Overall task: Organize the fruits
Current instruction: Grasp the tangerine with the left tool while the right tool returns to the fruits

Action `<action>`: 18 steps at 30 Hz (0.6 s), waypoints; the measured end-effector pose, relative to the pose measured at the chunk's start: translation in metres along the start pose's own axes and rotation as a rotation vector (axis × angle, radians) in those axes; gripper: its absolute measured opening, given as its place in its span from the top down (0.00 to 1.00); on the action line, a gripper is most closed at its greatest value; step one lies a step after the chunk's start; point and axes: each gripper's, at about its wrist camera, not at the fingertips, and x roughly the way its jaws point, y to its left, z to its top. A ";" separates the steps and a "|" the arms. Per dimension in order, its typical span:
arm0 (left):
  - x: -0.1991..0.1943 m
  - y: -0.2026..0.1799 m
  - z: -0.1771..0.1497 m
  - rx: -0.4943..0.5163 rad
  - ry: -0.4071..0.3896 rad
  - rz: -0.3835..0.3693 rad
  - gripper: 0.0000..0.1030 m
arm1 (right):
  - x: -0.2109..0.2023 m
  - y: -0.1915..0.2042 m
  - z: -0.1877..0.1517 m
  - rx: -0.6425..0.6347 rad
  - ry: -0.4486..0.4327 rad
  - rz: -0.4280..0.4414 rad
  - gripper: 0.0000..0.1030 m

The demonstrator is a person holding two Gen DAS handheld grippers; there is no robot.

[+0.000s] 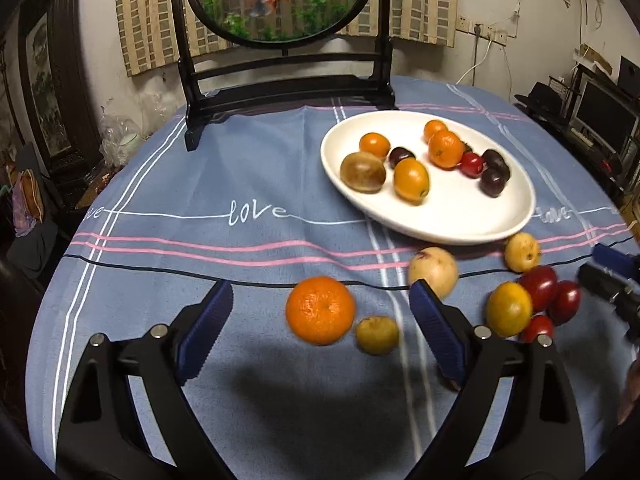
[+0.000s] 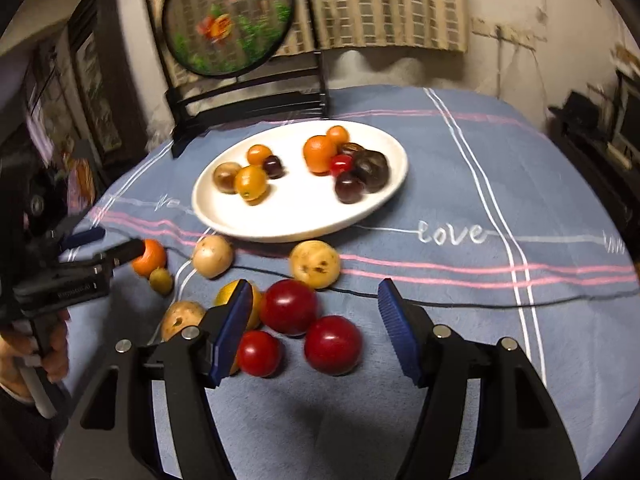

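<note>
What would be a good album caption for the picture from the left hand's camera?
Open left gripper hovering over an orange on the blue tablecloth, with a half-filled white plate beyond.

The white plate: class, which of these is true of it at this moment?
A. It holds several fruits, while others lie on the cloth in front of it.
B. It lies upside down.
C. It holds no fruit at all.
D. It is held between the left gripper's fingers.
A: the white plate carries oranges and dark fruits, while a mandarin and red fruits lie on the tablecloth.
</note>
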 end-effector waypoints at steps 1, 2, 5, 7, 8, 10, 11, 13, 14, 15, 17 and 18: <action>0.005 0.000 -0.002 0.008 0.005 0.016 0.11 | -0.001 -0.002 0.001 0.013 -0.005 -0.006 0.36; 0.009 0.001 -0.004 0.017 0.010 0.026 0.11 | -0.002 -0.003 0.001 0.020 -0.017 -0.008 0.36; 0.014 0.003 -0.006 0.022 0.021 0.034 0.11 | -0.004 0.002 0.000 -0.009 -0.029 -0.022 0.36; 0.018 0.005 -0.008 0.015 0.037 0.022 0.11 | -0.003 0.008 -0.002 -0.041 -0.027 -0.030 0.36; 0.021 0.007 -0.008 0.008 0.048 0.014 0.11 | -0.002 0.013 -0.003 -0.064 -0.022 -0.036 0.36; 0.024 0.012 -0.009 -0.024 0.058 -0.005 0.11 | -0.001 0.020 -0.006 -0.101 -0.015 -0.046 0.36; 0.025 0.015 -0.009 -0.043 0.064 -0.011 0.11 | 0.000 0.022 -0.006 -0.111 -0.012 -0.046 0.36; 0.029 0.023 -0.008 -0.090 0.078 -0.022 0.11 | 0.001 0.024 -0.007 -0.124 -0.007 -0.047 0.36; 0.031 0.028 -0.008 -0.116 0.086 -0.022 0.11 | 0.002 0.024 -0.008 -0.125 -0.005 -0.050 0.36; 0.034 0.031 -0.008 -0.129 0.092 -0.017 0.10 | 0.002 0.023 -0.008 -0.123 -0.002 -0.052 0.36; 0.036 0.038 -0.009 -0.159 0.094 -0.030 0.10 | 0.003 0.020 -0.008 -0.113 0.001 -0.051 0.36; 0.035 0.038 -0.009 -0.160 0.094 -0.029 0.10 | 0.003 0.019 -0.008 -0.108 0.001 -0.050 0.36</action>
